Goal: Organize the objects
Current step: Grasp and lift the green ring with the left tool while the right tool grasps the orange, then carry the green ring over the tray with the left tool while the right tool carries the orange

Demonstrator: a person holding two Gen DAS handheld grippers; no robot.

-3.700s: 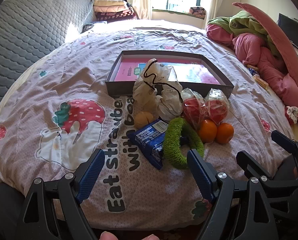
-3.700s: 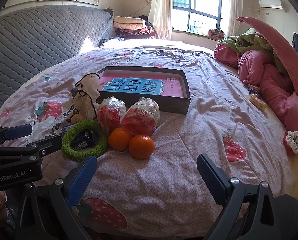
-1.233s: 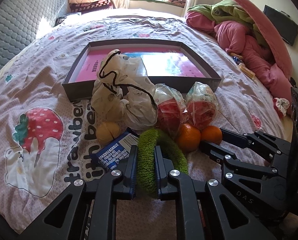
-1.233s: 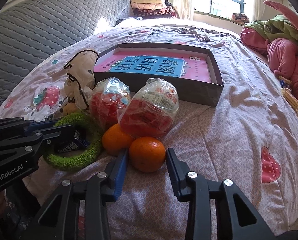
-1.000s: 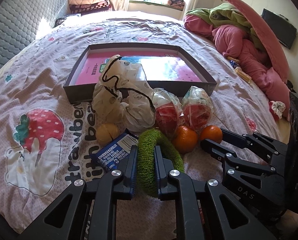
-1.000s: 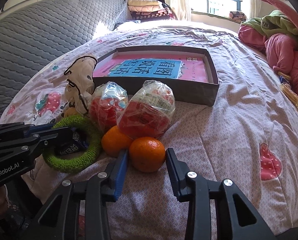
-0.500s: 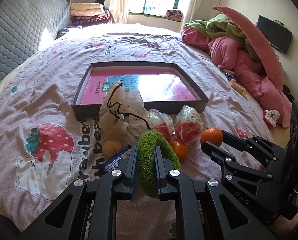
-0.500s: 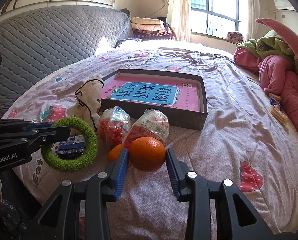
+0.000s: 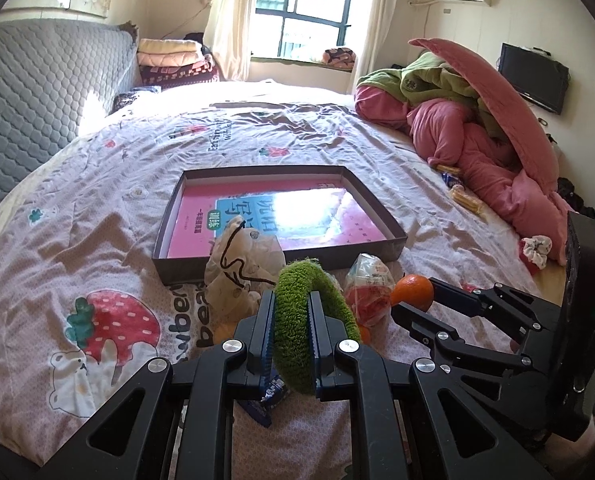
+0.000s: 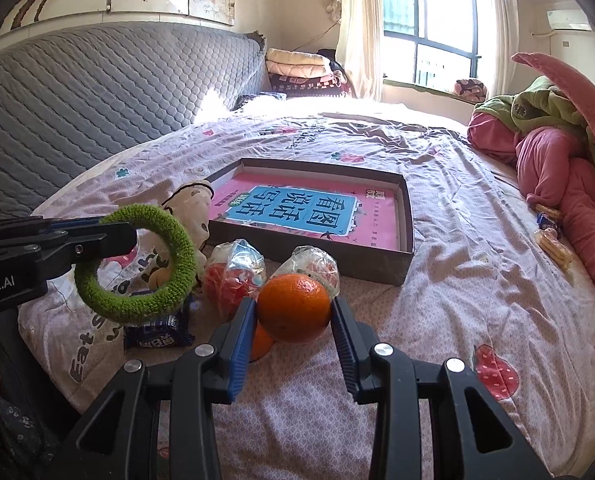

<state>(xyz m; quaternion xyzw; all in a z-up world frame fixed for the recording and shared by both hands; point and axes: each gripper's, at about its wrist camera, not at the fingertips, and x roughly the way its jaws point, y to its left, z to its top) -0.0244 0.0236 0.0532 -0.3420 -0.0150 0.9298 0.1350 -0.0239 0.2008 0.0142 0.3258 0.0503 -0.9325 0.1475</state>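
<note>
Now, through the left wrist camera, the left gripper is clamped tight on the green ring, which a second ago lay on the quilt against the blue packet and now hangs clear of it, just short of the shallow box. From the right wrist camera, the right gripper pinches an orange that has likewise come up off the bed, leaving the second orange and two wrapped snacks behind. With both picks lifted, carrying them over into the box looks like the next step.
</note>
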